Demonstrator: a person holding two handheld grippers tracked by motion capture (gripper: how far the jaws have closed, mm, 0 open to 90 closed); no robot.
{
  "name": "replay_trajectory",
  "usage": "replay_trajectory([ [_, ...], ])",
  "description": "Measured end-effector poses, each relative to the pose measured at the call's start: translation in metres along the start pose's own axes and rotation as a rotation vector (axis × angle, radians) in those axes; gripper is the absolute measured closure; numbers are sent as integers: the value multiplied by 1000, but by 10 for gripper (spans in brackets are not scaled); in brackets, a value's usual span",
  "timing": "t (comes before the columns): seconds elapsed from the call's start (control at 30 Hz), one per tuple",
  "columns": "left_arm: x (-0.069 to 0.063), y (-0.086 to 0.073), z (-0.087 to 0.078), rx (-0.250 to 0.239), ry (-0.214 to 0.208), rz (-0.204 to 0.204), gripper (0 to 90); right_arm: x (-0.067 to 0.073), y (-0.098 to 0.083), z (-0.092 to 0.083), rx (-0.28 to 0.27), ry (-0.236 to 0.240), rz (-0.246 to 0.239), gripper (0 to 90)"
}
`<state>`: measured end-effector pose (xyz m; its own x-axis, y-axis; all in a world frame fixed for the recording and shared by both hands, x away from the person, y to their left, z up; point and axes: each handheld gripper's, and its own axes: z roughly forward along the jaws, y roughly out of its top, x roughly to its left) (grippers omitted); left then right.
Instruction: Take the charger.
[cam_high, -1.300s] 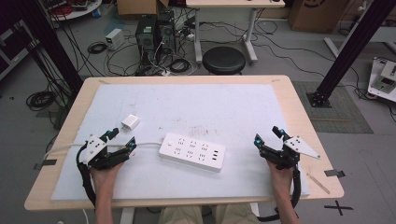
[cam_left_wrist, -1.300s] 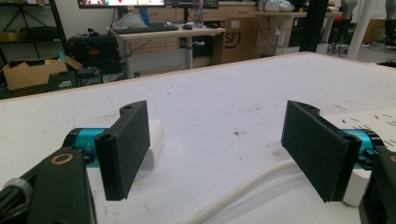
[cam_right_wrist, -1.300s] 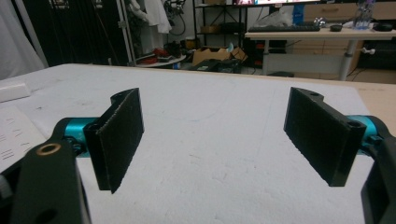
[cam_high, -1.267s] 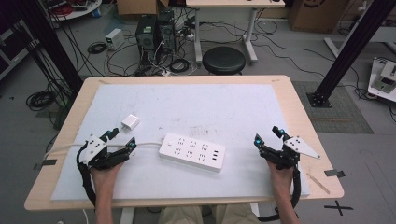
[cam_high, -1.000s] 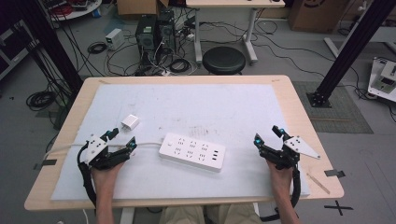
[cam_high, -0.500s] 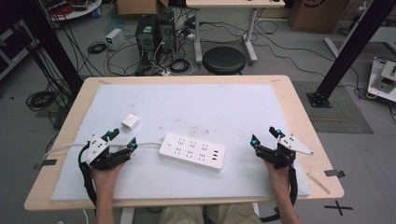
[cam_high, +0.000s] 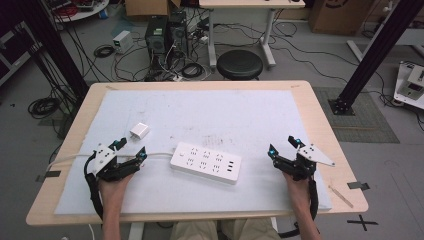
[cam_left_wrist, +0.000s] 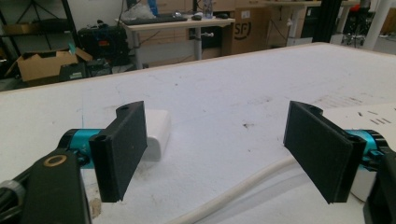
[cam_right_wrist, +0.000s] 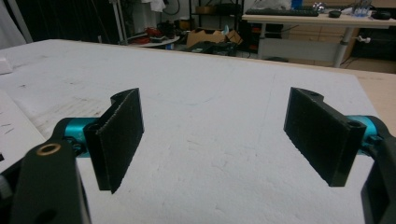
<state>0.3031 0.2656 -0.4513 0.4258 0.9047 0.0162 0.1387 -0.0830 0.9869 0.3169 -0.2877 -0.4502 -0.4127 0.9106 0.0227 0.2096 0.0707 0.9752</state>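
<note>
- I see a white power strip lying flat at the near middle of the table, its long axis running left to right, the right end slightly nearer.
- Its white cable leads left, passing under my left gripper; a small white adapter sits just beyond.
- My right gripper rests well right of the strip.
- Both jaw pairs stand wide apart, holding nothing.
- The left gripper view shows the cable crossing between its jaws.
</note>
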Motion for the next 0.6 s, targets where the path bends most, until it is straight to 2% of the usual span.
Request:
replay_trajectory([
  [0.17,-1,2,3,26,15,-1,207,1,0,0,6,-5,1,205],
  [0.23,1,3,4,35,9,-10,207,1,0,1,12,-3,-4,205],
  [0.3,2,7,4,47,4,-1,207,1,1,2,14,-3,-9,205],
  [0.47,9,26,6,86,11,49,209,3,1,2,22,-7,-15,205],
  [0.6,19,45,13,127,-10,70,225,2,1,2,22,-9,-17,205],
])
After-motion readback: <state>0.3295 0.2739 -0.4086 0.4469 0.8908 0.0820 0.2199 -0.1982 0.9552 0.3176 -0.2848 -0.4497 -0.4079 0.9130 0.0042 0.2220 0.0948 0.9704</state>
